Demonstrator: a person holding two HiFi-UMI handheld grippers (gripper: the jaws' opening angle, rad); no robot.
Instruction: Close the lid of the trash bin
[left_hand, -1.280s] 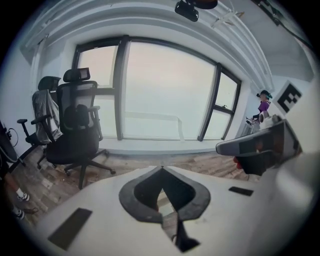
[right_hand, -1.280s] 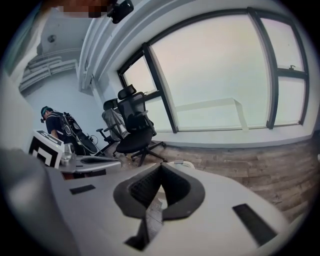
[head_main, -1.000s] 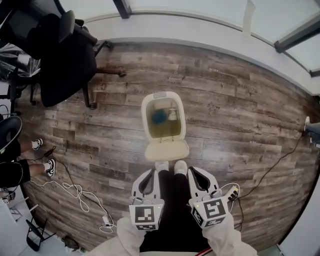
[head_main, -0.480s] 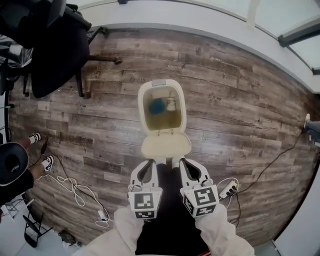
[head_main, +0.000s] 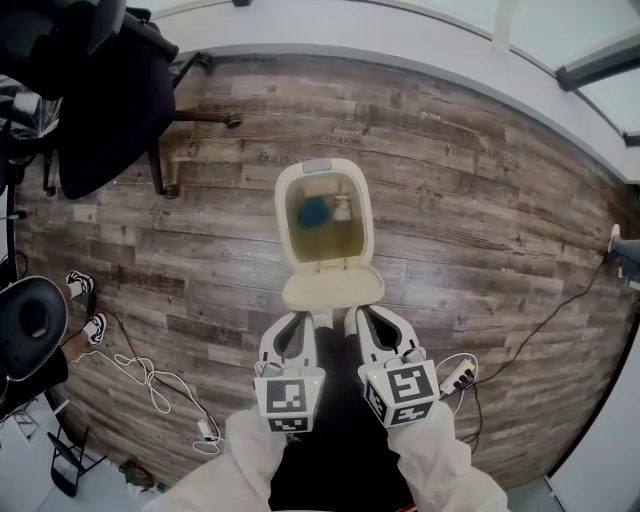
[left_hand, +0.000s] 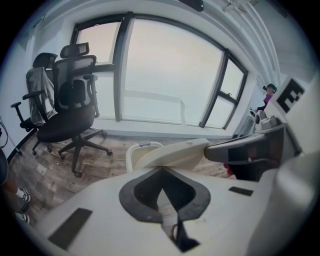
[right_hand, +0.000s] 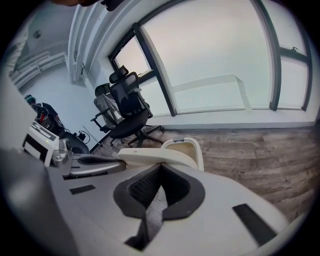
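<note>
Lid of cream plastic (head_main: 332, 291) hangs open off the near rim of the cream oval trash bin (head_main: 281, 225) at frame centre, just above the left gripper (head_main: 304, 319) and right gripper (head_main: 359, 313), equally near, each pressed together on nothing.

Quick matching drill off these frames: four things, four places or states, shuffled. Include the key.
Things:
1. lid
2. blue item
3. office chair
4. white cable

Places or states:
A. down inside the bin
B. lying loose on the wood floor, to the person's left
C. swung open, on the bin's near side, just ahead of both grippers
D. black, standing far left near the window wall

Pairs: 1-C, 2-A, 3-D, 4-B
</note>
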